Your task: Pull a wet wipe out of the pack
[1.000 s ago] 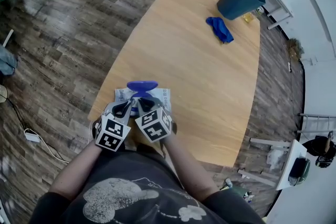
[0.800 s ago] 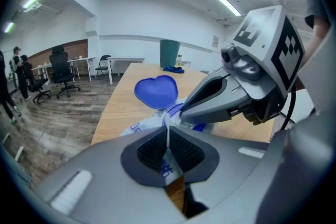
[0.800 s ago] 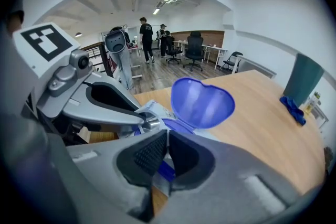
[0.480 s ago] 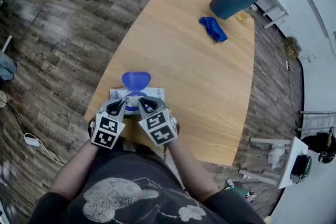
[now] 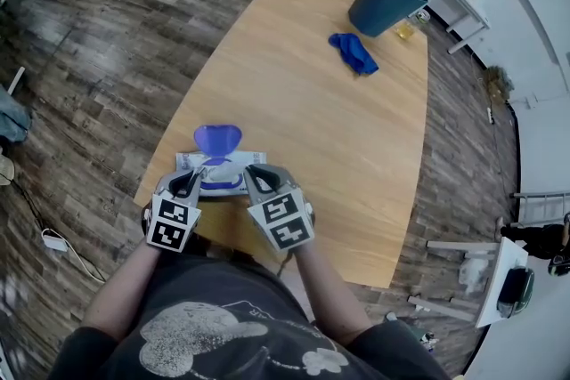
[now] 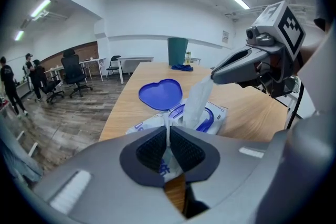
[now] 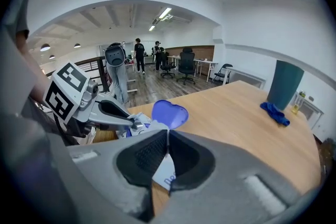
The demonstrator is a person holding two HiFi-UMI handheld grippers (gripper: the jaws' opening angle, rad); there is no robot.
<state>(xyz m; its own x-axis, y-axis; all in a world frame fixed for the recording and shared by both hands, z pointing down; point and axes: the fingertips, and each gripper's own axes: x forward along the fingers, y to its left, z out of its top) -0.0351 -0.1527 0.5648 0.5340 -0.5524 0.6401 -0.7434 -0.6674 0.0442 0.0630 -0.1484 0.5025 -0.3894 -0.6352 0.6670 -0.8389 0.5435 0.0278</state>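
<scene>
My right tool is clenched on the wipe, which is partly out of the pack at the near left edge of the desk. My left tool pinches the pack's near edge, and its grip is opening. I should pull slowly, straight up.

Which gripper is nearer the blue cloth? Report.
Right. Right gripper, pinching the wet wipe, is at the pack's end toward the blue cloth; the left gripper, jaws opening around the pack's edge, is farther.
</scene>
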